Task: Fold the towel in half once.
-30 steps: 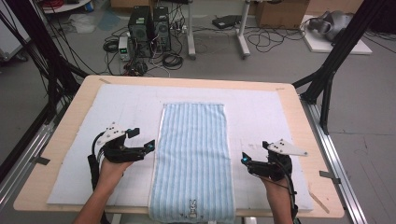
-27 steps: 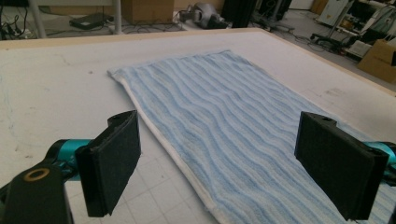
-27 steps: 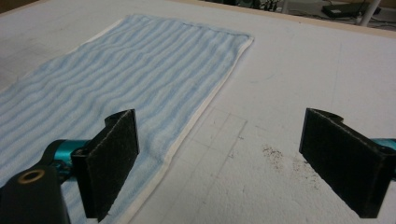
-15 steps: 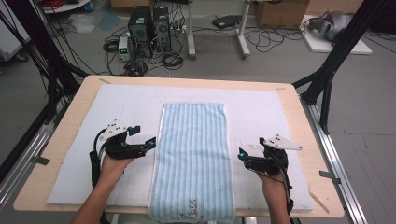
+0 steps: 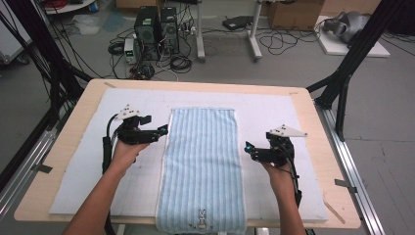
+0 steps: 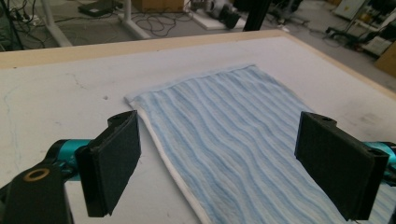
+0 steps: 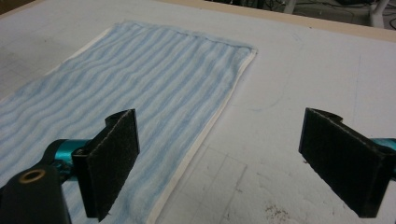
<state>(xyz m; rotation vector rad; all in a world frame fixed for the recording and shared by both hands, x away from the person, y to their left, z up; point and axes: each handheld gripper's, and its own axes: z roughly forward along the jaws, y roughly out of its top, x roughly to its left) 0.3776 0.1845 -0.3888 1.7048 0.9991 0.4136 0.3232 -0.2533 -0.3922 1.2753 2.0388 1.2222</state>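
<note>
Both hand-held grippers, left [image 5: 163, 130] and right [image 5: 249, 148], flank the towel [image 5: 201, 166], wide open, empty.

You've got even, diffuse overhead light, no glare on the white mat [image 5: 274, 112]. Shadows under your hands are faint. The high view is soft and low-res. Both gripper views are sharper mid-frame; the near jaws blur slightly, and the background floor washes bright.

1. My right gripper [image 7: 219, 163] hangs with its jaws spread wide, gripping nothing.
2. I see the blue striped towel [image 7: 130, 93] flat on the white-covered worktop [image 7: 303, 70], its edge running between the jaws.
</note>
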